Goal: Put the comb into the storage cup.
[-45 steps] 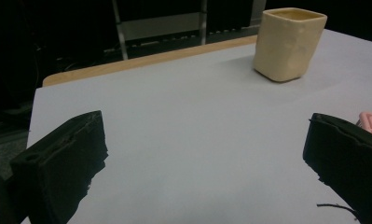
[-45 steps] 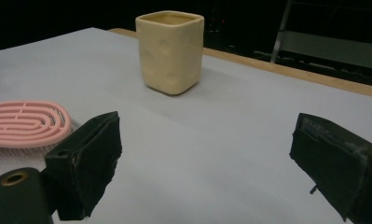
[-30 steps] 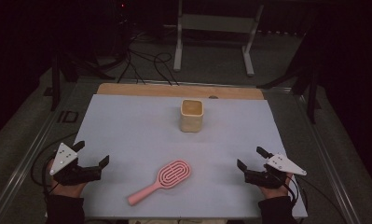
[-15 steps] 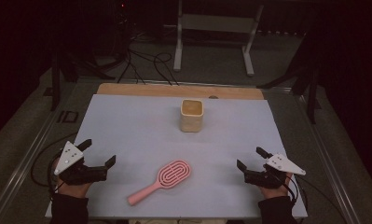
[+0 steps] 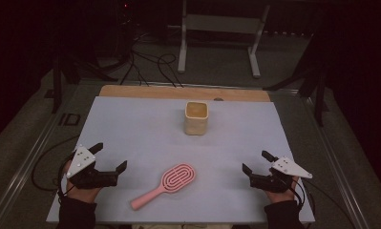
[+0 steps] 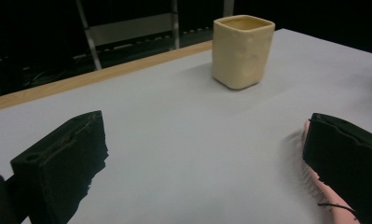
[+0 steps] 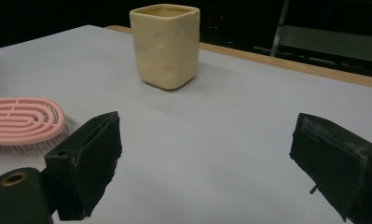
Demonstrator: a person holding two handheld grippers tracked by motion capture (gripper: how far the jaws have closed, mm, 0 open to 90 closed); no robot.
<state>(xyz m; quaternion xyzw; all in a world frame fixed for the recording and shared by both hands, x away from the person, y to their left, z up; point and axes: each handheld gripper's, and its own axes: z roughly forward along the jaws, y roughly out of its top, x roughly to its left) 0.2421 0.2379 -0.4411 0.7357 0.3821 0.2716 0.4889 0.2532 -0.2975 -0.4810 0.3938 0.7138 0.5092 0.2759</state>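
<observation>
A pink hairbrush [image 5: 166,184] lies flat near the table's front edge, its handle pointing front-left. A cream square cup [image 5: 196,117] stands upright at the middle back. My left gripper [image 5: 111,157] is open, just left of the brush; in the left gripper view the brush head [image 6: 314,179] sits partly behind the right jaw and the cup [image 6: 242,44] is ahead. My right gripper [image 5: 258,161] rests open at the front right, well clear of the brush [image 7: 23,119], with the cup [image 7: 166,44] beyond its jaws.
A pale grey mat [image 5: 145,138] covers the table, with a wooden strip [image 5: 178,93] along its back edge. Cables and a metal stand [image 5: 221,28] lie on the floor beyond. Open mat lies between the cup and both grippers.
My left gripper has moved right toward the brush. The right gripper, brush and cup have stayed put.
</observation>
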